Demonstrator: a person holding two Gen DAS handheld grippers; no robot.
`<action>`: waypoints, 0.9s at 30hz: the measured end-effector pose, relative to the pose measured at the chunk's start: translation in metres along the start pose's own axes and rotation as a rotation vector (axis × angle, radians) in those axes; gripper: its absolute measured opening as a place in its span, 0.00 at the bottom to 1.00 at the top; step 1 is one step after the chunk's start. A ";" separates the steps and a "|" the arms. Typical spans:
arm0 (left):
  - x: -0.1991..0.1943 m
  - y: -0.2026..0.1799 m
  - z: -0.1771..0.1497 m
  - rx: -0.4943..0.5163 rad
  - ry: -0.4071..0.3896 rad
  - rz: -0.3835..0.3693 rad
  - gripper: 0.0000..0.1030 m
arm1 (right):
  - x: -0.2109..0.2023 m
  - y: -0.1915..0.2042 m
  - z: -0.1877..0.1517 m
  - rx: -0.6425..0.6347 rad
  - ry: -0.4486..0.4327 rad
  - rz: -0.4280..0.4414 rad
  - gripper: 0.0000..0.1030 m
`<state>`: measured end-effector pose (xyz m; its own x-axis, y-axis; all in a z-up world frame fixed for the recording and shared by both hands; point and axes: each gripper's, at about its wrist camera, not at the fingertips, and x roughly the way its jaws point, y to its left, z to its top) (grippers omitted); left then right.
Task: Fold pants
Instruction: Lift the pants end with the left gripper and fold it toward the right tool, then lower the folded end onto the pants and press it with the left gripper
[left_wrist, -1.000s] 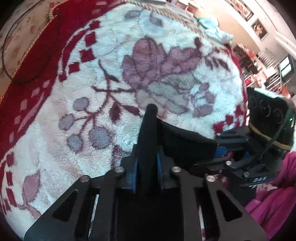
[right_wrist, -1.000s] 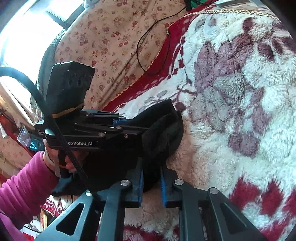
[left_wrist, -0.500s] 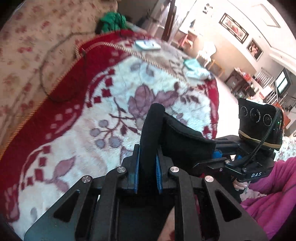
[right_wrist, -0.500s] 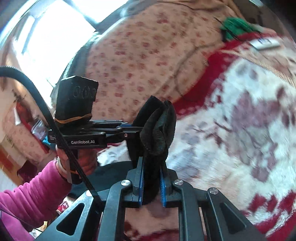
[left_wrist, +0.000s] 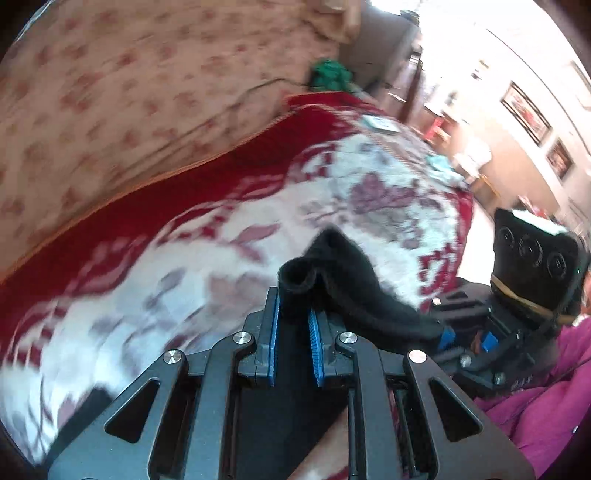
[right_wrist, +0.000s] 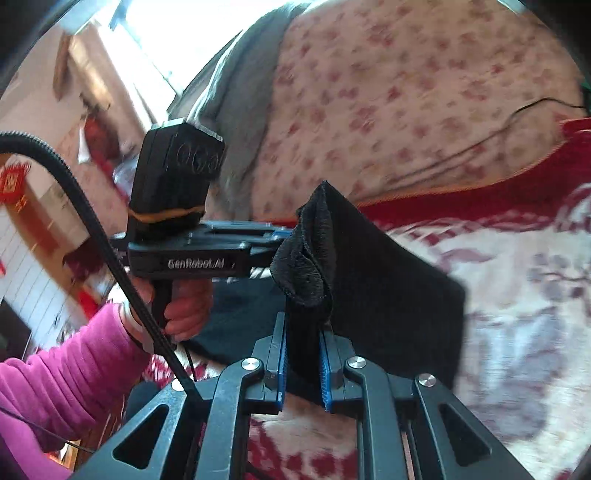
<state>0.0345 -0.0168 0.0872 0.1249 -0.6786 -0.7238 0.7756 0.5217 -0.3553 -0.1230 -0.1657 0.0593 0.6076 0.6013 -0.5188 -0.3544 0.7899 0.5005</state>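
- Left gripper (left_wrist: 293, 314): jaws clamped on a bunched edge of the black pants (left_wrist: 347, 280); the blue pads press the cloth from both sides. In the right wrist view it lies level, seen side-on, its tips buried in the cloth.
- Left hand (right_wrist: 184, 310): wrapped around the pistol grip below the gripper body, knuckles facing the camera, with a pink sleeve (right_wrist: 70, 365) reaching to the wrist.
- Right gripper (right_wrist: 303, 332): jaws clamped on a second bunched edge of the pants, a rolled fold standing up above the pads. In the left wrist view its body shows at the right edge, pointing in toward the cloth.
- Pants: held up between the two grippers, clear of the blanket at the gripped edge; a flat black panel hangs down to the right of the right gripper.
- Blanket (left_wrist: 207, 266): white plush with mauve flowers and a red border, spread beneath both grippers.
- Floral sheet (right_wrist: 406, 92): lies beyond the red border.
- Both views are blurred by motion.
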 end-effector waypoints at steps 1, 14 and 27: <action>-0.004 0.011 -0.010 -0.030 -0.001 0.026 0.13 | 0.012 0.004 -0.002 -0.009 0.021 0.005 0.13; -0.072 0.055 -0.074 -0.285 -0.146 0.151 0.13 | 0.078 0.023 -0.020 -0.020 0.172 0.146 0.41; -0.051 -0.011 -0.085 -0.290 -0.148 0.093 0.13 | 0.007 -0.032 -0.013 0.167 0.031 -0.045 0.41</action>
<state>-0.0329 0.0564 0.0778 0.2920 -0.6780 -0.6745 0.5511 0.6957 -0.4608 -0.1171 -0.1853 0.0308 0.5966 0.5716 -0.5633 -0.2031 0.7866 0.5831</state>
